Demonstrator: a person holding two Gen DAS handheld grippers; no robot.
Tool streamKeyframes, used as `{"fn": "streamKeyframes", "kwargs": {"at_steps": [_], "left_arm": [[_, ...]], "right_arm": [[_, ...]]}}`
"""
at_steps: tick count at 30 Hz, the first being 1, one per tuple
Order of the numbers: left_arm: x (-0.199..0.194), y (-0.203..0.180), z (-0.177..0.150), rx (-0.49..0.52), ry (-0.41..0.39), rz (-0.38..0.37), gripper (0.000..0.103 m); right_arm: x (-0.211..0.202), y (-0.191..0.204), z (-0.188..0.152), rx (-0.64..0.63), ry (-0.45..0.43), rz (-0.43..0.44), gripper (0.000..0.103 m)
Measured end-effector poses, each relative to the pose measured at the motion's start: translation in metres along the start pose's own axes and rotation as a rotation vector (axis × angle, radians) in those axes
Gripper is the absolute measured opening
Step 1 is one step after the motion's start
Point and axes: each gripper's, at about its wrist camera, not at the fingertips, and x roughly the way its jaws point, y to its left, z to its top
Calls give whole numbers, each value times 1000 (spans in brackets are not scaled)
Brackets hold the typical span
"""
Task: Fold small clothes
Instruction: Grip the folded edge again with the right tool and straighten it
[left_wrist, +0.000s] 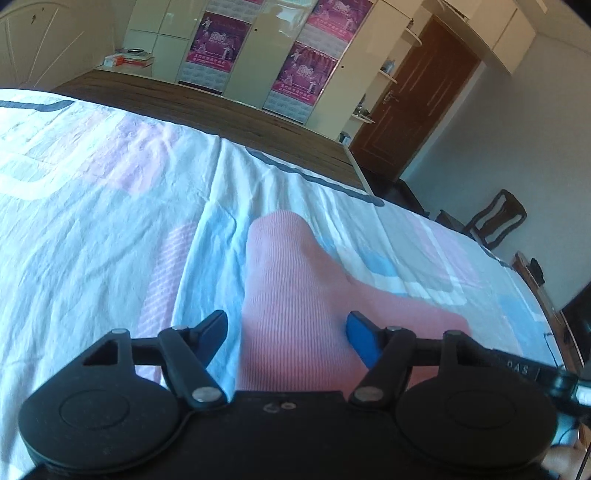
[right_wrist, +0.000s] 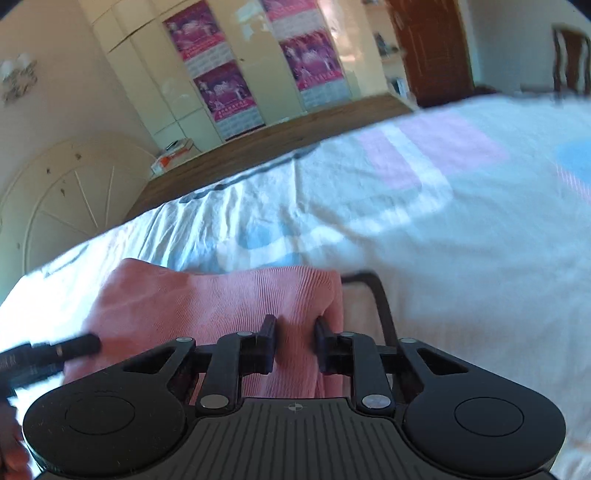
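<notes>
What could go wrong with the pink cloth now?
1. The left gripper is wide open over the cloth, so that side is not held and may sag or slide.
2. The right gripper has its fingers partly apart with cloth between them; whether it pinches is unclear. A loose hold could let the cloth slip out.
3. The sheet is wrinkled, so closing low might grab the sheet too.
</notes>
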Motion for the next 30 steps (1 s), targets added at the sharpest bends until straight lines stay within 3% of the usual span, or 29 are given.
{"fn": "streamKeyframes", "kwargs": {"at_steps": [3,5,8,13,17,25,30], "left_arm": [[17,11,5,-59,11,32,70],[28,20,-1,-103,38,50,69],[30,22,-6,-107,6,55,71],[21,10,-2,-60,-11,95,73],[-7,5,-11,-15,-51,81,72],[-61,9,-53,38,-58,76,72],[-67,4,-76,54,-59,88,72]], "right_arm": [[3,19,-3,-207,-62,-68,15],[15,14,-5,-219,-33,-89,15],[32,0,-8,-207,-20,-134,16],[21,0,0,-177,-21,-109,17],[-18,1,-1,-118,-50,-36,41],[-78,33,-48,-171,-65,32,42],[-81,55,-86,-239,-22,43,41]]}}
